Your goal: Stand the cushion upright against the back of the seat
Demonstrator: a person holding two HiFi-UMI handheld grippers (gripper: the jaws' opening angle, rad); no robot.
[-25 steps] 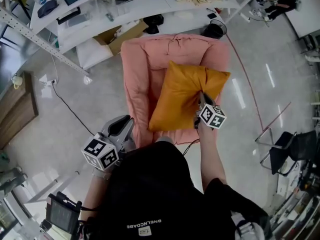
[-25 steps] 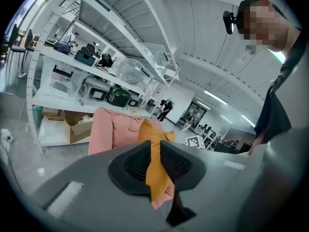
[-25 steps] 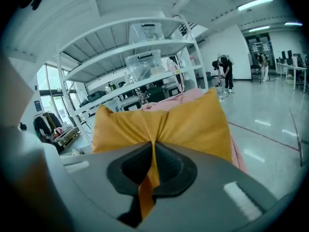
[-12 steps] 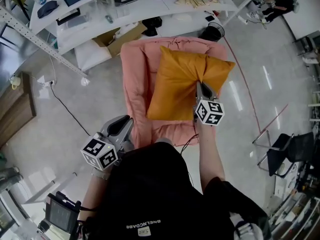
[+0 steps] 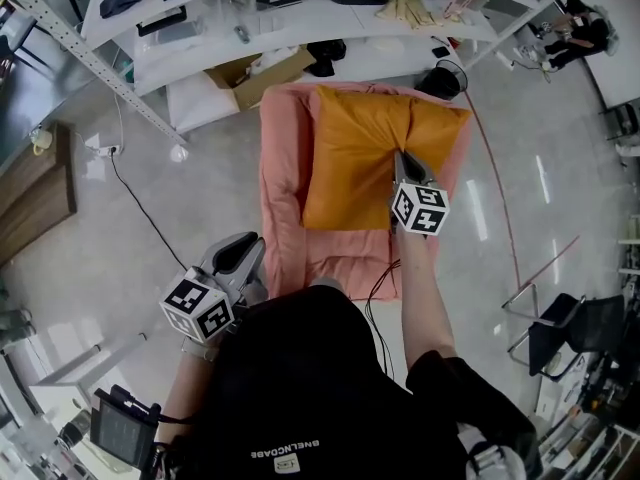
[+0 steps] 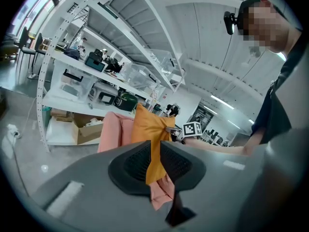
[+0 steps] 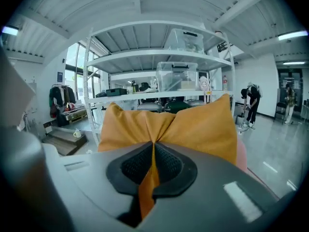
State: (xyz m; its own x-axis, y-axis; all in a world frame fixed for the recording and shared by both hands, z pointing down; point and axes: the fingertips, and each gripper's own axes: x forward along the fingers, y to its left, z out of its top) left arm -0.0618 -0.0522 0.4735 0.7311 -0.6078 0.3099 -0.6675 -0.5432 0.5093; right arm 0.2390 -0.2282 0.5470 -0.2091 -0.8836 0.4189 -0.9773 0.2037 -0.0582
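Currently: left gripper (image 5: 240, 256) hangs off the pink seat's (image 5: 282, 198) left side, jaws a narrow slit apart, empty. Orange cushion (image 5: 355, 158) stands upright at the seat's back. Right gripper (image 5: 404, 161) jaws are clamped on cushion fabric.

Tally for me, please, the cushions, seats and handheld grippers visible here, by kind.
Orange cushion: 1
Pink seat: 1
Grippers: 2 (left gripper, right gripper)
Total: 4
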